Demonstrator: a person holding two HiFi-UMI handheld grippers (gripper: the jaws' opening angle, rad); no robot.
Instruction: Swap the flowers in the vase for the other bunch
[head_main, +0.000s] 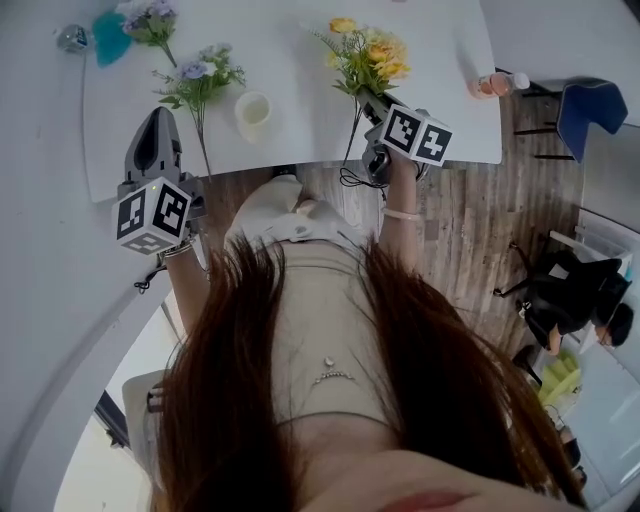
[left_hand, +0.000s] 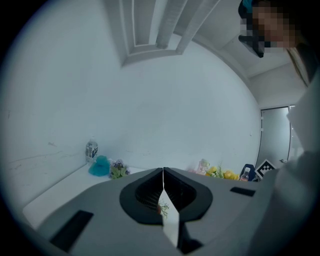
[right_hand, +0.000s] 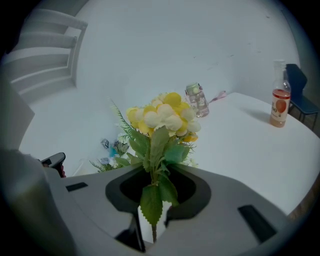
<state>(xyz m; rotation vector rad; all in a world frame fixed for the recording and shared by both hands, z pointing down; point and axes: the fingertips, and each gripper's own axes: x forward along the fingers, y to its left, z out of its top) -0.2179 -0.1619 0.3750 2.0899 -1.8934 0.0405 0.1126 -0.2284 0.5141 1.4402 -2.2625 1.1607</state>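
Observation:
My right gripper (head_main: 374, 104) is shut on the stem of a yellow flower bunch (head_main: 368, 52), held above the white table (head_main: 300, 145); in the right gripper view the blooms (right_hand: 162, 117) rise just past the jaws. A purple bunch (head_main: 197, 80) lies flat on the table at left. Another purple bunch (head_main: 150, 18) sits at the far left corner beside a teal vase (head_main: 110, 38). A white cup (head_main: 252, 110) stands between the two grippers. My left gripper (head_main: 158, 125) hovers over the table's near left edge, jaws pressed together with nothing in them (left_hand: 163, 171).
A bottle of orange liquid (head_main: 495, 85) stands at the table's right end, with a blue chair (head_main: 590, 110) beyond it. A clear water bottle (left_hand: 91, 149) stands by the teal vase (left_hand: 100, 166). A white wall runs along the left. A seated person (head_main: 575, 300) is at the right.

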